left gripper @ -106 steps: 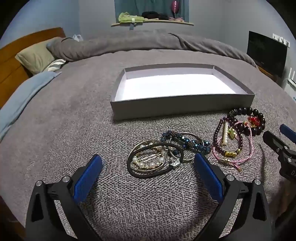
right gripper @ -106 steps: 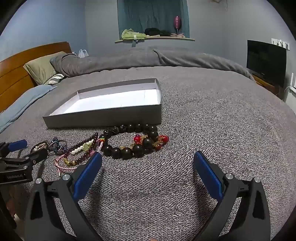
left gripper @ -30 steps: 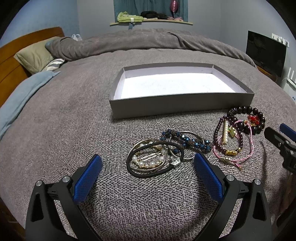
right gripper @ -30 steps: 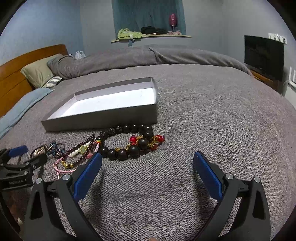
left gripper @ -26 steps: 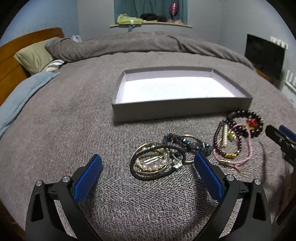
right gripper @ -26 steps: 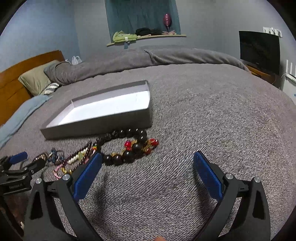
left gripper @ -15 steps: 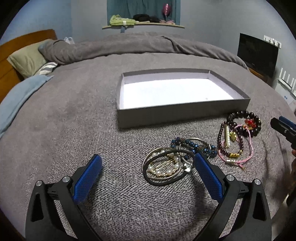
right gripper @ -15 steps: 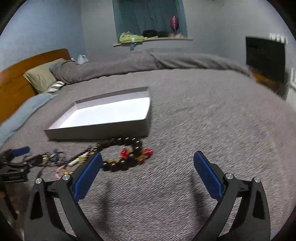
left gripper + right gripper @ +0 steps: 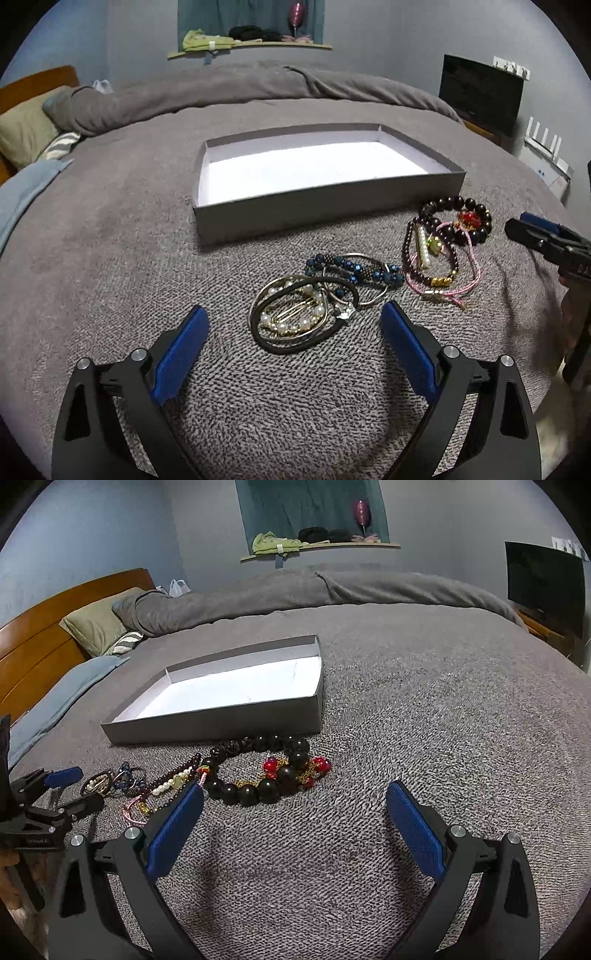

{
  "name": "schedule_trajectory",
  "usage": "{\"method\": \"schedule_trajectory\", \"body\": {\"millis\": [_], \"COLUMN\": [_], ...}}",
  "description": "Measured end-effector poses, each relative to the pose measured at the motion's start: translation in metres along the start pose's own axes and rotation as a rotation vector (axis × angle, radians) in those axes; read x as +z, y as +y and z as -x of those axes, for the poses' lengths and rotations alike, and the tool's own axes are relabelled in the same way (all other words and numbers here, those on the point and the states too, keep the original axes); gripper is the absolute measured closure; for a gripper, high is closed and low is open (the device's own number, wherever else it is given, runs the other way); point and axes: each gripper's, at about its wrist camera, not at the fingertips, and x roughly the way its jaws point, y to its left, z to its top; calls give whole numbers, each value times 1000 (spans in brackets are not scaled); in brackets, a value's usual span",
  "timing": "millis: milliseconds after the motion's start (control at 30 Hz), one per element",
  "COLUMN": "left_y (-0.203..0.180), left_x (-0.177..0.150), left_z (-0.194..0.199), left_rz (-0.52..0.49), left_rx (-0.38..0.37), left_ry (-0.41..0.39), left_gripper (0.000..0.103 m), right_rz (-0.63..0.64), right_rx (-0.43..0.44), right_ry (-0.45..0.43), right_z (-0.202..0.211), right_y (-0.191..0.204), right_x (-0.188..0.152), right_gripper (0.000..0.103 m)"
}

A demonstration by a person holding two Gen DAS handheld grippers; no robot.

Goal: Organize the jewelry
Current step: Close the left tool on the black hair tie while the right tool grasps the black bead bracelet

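Over on the bed [image 9: 110,236], from the left wrist view, the left gripper [image 9: 293,326] hangs above the grey blanket with its blue fingers [image 9: 181,350] spread wide. They've just been closing in a little, but nothing sits between them. Just ahead of the tips lies a black hair tie looped around a pearl bracelet [image 9: 295,317], touching a blue beaded bracelet [image 9: 354,267]. To the right of that there's a tangle of dark purple beads and pink cord [image 9: 436,266], and a chunky dark bead bracelet with red charms [image 9: 461,221] right next to it. All of it sits just in front of the shallow grey box [image 9: 325,199], which has a white bottom. The right gripper's tip pokes in from the right edge.

Right wrist view: the right gripper [image 9: 295,808] is spread wide too, nothing in it, just blanket underneath. The chunky bracelet [image 9: 266,771] lies just past its left finger [image 9: 173,827], close to the box's near wall [image 9: 221,723]. The smaller pieces trail off to the left, where the left gripper [image 9: 70,790] hovers near them.
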Motion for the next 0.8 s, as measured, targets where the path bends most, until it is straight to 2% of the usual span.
{"method": "schedule_trajectory", "body": {"millis": [167,267,333,433,500,667,800], "left_y": [2,-1,6,17,20,19,17], "left_x": [2,2,3,6,8,6,4], "left_z": [7,2,1,6,7,-3,-4], "left_rz": [9,-17,9,44,38,15,-5], "left_rx": [-34,-12,-8,8,31,21,17], "left_ry": [-18,1,5,-18,-26,29,41], "left_gripper": [21,25,30,42,56,80,85], "right_rz": [10,13,13,20,20,24,26], "right_rx": [1,-1,1,-4,-5,-6,-11], "right_ry": [1,3,6,0,-1,4,0], "right_z": [-4,-5,-6,-6,-6,-7,-7], "right_y": [2,3,3,3,3,3,3], "right_x": [1,1,1,1,1,1,1], "right_gripper": [5,5,5,5,5,5,5]}}
